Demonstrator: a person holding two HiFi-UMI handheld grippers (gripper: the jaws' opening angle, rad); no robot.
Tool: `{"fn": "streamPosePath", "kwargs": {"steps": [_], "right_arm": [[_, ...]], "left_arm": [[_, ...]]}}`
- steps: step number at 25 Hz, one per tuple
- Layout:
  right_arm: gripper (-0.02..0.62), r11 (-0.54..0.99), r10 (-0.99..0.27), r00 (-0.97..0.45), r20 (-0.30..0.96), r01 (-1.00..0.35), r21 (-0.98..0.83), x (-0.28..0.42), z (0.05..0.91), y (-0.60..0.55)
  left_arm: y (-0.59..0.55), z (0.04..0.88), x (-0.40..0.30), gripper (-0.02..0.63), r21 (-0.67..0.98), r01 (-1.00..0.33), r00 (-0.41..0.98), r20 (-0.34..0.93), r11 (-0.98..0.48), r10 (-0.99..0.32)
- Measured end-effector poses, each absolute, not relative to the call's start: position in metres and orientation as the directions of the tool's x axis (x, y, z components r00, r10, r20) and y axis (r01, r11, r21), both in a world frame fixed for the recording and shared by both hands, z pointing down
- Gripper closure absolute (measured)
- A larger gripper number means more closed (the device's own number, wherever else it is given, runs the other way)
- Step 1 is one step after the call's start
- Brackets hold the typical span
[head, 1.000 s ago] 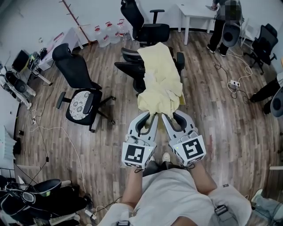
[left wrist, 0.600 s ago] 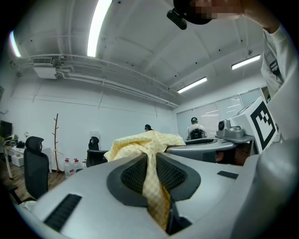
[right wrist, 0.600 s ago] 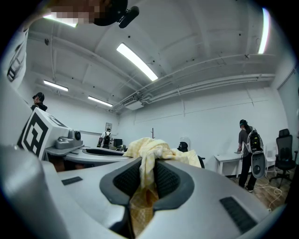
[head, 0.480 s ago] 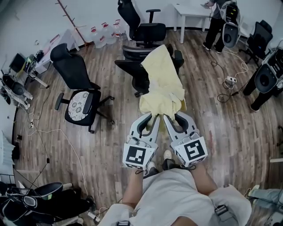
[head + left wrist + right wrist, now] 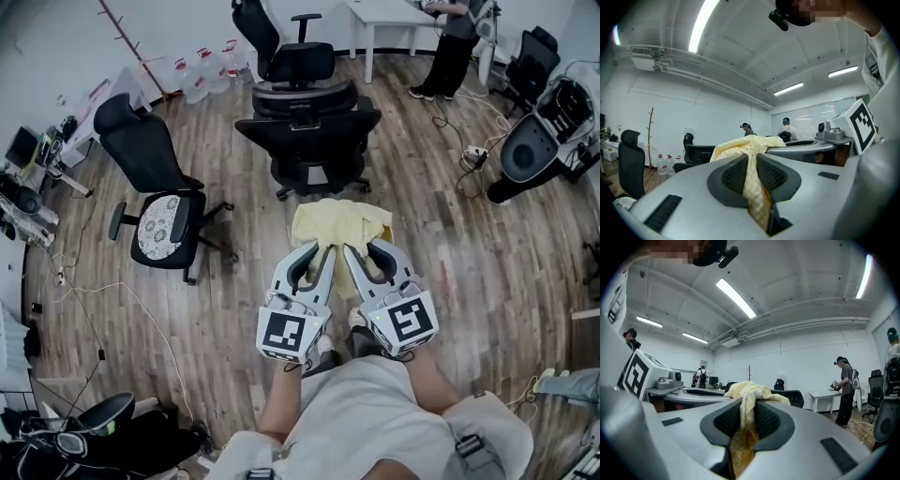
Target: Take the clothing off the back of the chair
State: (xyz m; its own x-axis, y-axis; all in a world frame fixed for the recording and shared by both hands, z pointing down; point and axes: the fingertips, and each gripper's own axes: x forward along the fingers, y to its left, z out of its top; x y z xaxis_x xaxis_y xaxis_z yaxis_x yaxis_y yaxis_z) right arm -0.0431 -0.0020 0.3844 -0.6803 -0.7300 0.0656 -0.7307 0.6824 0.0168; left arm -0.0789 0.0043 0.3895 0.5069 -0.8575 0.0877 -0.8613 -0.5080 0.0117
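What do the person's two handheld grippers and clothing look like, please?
The left gripper and right gripper are both pale grey, with curved tongs lined by dark ribbed pads. Each carries a white cube printed with black square markers at its rear. The person wears a pale grey top with dark strap buckles.

You wear a pale grey short-sleeved top (image 5: 361, 412) with black buckled straps (image 5: 466, 446) near its lower edge. Your left gripper (image 5: 314, 251) and right gripper (image 5: 370, 248) are light grey shells with black ribbed pads (image 5: 736, 176). Each carries a white cube (image 5: 286, 330) printed with a black square marker.
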Motion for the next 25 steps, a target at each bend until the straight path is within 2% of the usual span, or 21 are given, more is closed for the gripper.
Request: {"fn": "streamPosePath", "kwargs": {"steps": [25], "right_arm": [[0.528,0.682,-0.730,-0.678,0.083,-0.731,0.022,-0.059,0.391,0.016]], "left_arm": [[0.023,0.393,-0.096,0.535,0.030,-0.862,0.506,0.089,-0.505,-0.858]]}}
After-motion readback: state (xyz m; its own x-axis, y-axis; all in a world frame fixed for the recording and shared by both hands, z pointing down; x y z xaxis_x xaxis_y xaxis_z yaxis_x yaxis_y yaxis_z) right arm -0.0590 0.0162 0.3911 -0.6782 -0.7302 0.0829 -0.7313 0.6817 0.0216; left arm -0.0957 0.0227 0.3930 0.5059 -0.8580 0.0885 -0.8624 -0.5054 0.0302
